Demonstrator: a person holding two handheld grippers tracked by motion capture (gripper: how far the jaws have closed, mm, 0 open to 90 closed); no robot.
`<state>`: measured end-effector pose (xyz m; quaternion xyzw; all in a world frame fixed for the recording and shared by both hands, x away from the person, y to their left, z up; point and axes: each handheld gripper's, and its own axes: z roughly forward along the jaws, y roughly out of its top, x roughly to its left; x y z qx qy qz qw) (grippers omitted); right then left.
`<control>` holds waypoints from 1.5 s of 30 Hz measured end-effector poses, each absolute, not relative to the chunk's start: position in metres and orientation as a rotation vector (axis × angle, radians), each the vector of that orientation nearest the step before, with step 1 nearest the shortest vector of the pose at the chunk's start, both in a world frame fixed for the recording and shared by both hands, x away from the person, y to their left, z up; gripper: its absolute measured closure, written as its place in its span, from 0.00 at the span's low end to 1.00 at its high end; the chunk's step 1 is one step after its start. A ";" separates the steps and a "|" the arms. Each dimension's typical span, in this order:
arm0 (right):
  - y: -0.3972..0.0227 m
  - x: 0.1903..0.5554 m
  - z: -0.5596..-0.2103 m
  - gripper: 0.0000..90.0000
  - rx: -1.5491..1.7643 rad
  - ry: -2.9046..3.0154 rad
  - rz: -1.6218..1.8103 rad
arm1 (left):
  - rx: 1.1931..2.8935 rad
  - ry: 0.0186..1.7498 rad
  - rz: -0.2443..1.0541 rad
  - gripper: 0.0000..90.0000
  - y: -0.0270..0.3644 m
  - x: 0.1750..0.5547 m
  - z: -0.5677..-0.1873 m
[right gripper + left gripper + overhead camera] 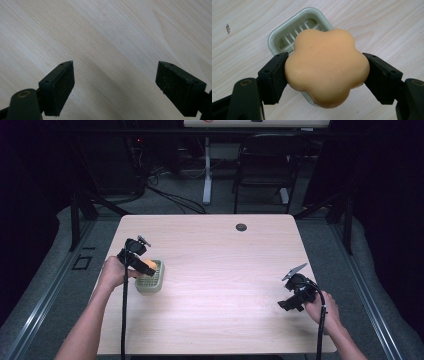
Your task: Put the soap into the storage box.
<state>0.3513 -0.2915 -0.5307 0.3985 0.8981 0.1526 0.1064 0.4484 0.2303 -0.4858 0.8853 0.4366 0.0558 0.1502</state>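
An orange flower-shaped soap [325, 66] is clamped between the two black jaws of my left gripper [325, 75], which is shut on it. Right under it lies a pale green slatted soap dish [294, 31]. From above, the left gripper [148, 268] hovers over that soap dish [151, 285] at the table's left side. At the table's right front, my right gripper [286, 304] is held low over the wood. Its jaws stand wide apart in the right gripper view [115, 85], with bare tabletop between them.
The light wooden table [220, 270] has a round dark cable grommet [241, 227] near its far edge. Beyond the table stand a dark chair [265, 165] and a white desk leg [207, 175]. Cables trail from both grippers toward the near edge.
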 end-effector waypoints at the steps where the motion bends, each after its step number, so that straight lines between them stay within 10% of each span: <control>1: -0.291 0.351 -0.531 0.17 1.174 2.645 0.449 | 2.534 1.261 0.168 0.28 0.230 0.449 -0.489; 45: -0.292 0.352 -0.532 0.17 1.171 2.660 0.439 | 2.483 1.378 0.162 0.28 0.229 0.461 -0.523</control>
